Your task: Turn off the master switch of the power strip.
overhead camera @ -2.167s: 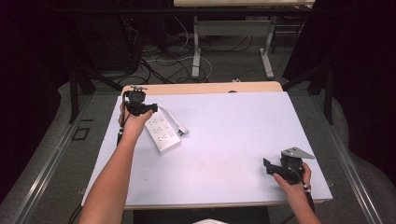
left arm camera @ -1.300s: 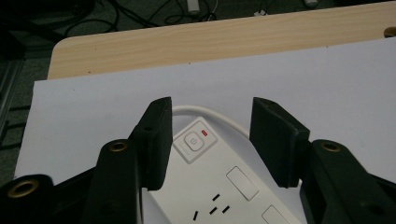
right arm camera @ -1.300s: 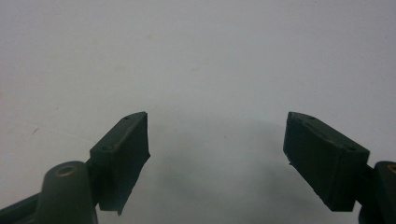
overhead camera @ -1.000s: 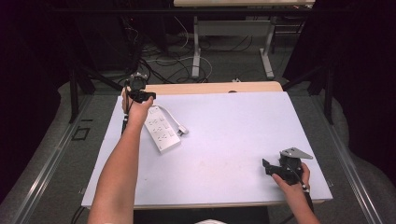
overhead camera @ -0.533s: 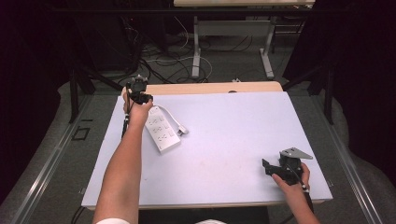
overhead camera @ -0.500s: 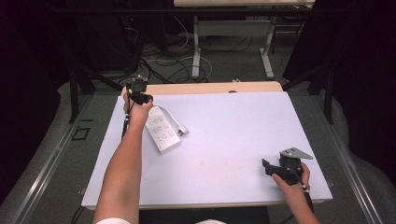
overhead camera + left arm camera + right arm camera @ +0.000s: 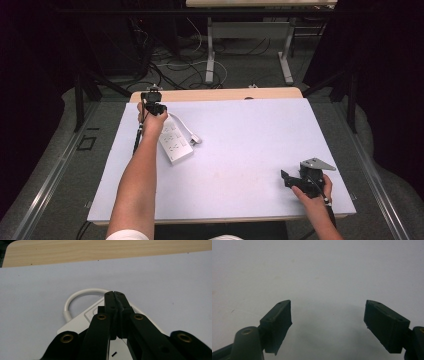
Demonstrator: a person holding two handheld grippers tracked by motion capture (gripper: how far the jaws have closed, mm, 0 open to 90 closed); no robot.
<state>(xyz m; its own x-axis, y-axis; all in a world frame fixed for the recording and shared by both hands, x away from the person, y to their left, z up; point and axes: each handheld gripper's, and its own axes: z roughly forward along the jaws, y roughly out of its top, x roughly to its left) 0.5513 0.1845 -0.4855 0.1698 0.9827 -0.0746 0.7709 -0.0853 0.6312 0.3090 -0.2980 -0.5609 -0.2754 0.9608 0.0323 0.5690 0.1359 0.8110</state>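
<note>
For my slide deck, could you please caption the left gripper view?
Shut left tongs poised over the white power strip, its cord looping on the table.

High view: fixed above the person's side, looking forward and down over the whole table (image 7: 240,150), from far off.
Left gripper view: rides the left gripper (image 7: 115,293), very close, facing the table's far wooden edge across the white power strip (image 7: 82,321).
Right gripper view: rides the right gripper (image 7: 328,315), close above bare tabletop.
Shared: power strip (image 7: 175,142) and tabletop.
</note>
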